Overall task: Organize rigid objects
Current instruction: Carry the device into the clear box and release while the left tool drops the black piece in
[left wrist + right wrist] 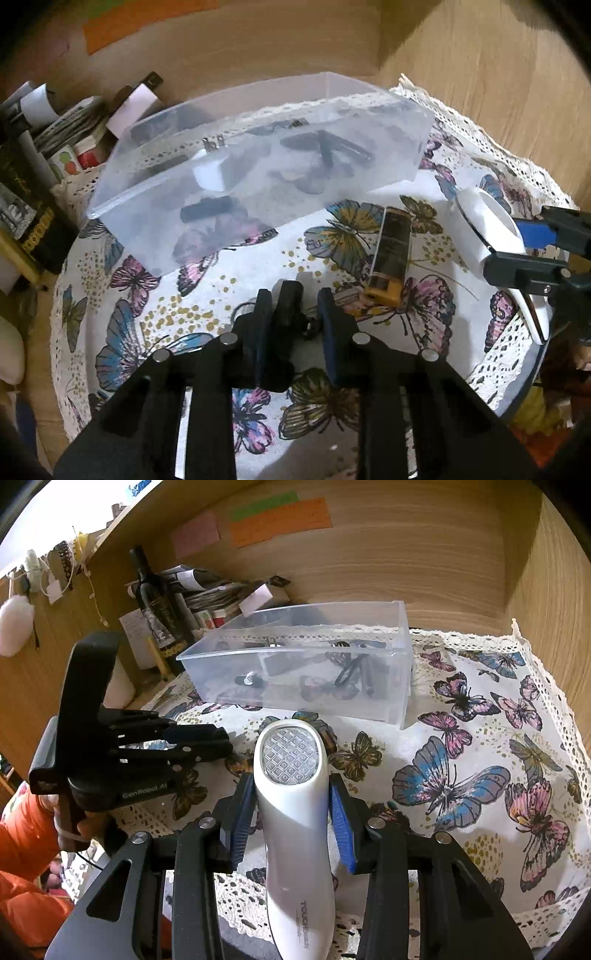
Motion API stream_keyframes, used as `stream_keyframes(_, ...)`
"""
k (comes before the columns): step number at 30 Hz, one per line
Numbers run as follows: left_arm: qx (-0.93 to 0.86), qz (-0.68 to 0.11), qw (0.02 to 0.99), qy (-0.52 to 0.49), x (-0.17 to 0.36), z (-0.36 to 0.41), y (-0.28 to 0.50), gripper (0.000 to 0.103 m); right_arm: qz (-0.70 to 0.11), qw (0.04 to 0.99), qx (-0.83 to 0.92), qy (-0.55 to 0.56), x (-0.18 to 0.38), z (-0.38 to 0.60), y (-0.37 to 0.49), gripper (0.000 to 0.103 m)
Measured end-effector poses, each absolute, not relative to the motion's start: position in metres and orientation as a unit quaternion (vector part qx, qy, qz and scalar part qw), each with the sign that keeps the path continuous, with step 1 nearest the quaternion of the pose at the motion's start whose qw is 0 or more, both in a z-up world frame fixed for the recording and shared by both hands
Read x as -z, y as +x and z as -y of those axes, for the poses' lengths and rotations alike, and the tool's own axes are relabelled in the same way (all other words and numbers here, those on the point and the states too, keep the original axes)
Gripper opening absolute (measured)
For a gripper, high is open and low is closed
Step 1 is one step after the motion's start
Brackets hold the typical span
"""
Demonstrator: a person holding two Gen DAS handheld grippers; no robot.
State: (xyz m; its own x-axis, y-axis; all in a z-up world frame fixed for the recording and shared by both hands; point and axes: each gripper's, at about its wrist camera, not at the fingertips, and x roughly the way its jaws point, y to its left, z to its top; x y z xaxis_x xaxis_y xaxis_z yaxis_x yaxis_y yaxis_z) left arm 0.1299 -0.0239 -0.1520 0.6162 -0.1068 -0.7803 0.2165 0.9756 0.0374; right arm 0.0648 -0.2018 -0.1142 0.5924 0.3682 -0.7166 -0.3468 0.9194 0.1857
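A clear plastic box [258, 177] [306, 664] with several dark small items inside stands on the butterfly cloth. My left gripper [293, 306] is closed around a small black object [290, 317] just above the cloth, in front of the box. My right gripper [291, 801] is shut on a white handheld device with a round lens [295, 812], which also shows at the right of the left wrist view [491, 236]. A black and gold lighter [389, 254] lies on the cloth between the two grippers.
The table has a lace-edged butterfly cloth [480, 775]. A dark bottle [155, 602], papers and small boxes [74, 140] crowd the back left. Wooden walls [406, 554] close in behind and to the right.
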Motion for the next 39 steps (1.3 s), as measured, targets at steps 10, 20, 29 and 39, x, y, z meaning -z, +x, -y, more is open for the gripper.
stream_keyframes(10, 0.072, -0.355, 0.931, 0.031, 0.089, -0.002, 0.117, 0.023, -0.356, 0.917, -0.181, -0.009, 0.073, 0.193, 0.090, 0.036)
stream_keyframes(20, 0.035, -0.299, 0.953, -0.002, 0.035, -0.044, 0.141, 0.023, -0.298, 0.942, -0.152, -0.015, 0.016, 0.189, 0.138, 0.036)
stream_keyframes(29, 0.030, -0.329, 0.944, -0.019, 0.049, -0.062, 0.185, 0.024, -0.271, 0.955, -0.118, -0.030, -0.001, 0.188, 0.161, 0.036)
stream_keyframes(39, 0.049, -0.394, 0.918, -0.015, 0.095, -0.058, 0.220, 0.024, -0.343, 0.928, -0.120, -0.086, 0.045, 0.170, 0.192, 0.036)
